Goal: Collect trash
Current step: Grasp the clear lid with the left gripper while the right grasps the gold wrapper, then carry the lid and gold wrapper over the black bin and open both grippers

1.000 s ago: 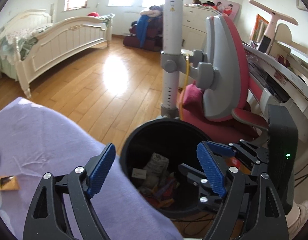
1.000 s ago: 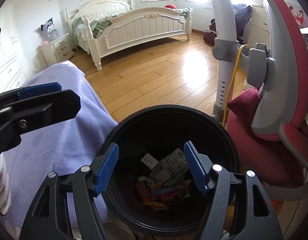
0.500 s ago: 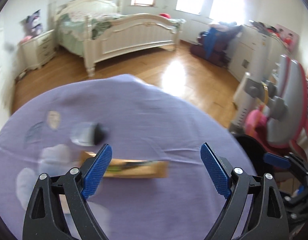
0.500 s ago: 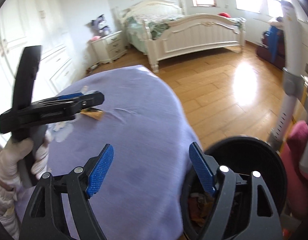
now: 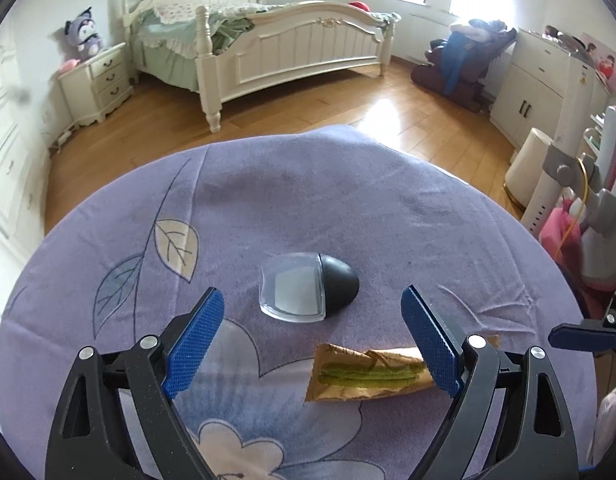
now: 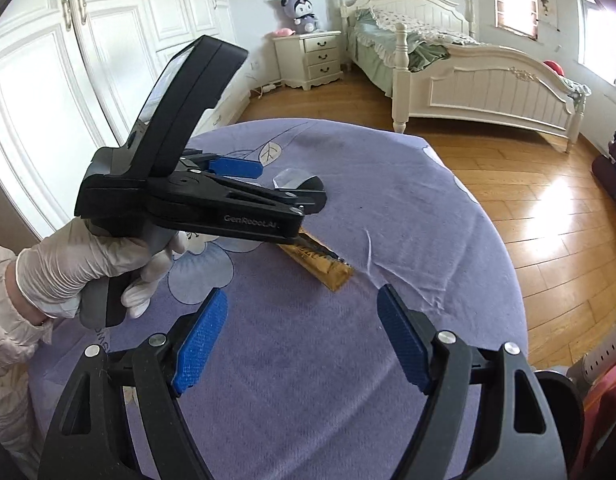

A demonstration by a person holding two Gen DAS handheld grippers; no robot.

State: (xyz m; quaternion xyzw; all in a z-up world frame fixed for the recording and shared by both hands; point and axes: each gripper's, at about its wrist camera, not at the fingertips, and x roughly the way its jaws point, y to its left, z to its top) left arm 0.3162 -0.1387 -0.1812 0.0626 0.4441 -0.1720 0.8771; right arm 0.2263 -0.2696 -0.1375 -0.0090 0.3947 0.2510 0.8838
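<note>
A white bed (image 5: 268, 40) stands beyond the purple tablecloth (image 5: 308, 220).

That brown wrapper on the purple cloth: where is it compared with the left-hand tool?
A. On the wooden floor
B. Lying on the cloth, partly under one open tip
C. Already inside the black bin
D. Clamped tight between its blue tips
B. The wrapper lies flat on the cloth, and the left gripper stands wide open over it, one tip covering its end.

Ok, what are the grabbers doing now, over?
Left tool open, over wrapper. Right tool open, empty. Black-and-clear item close beside wrapper.
</note>
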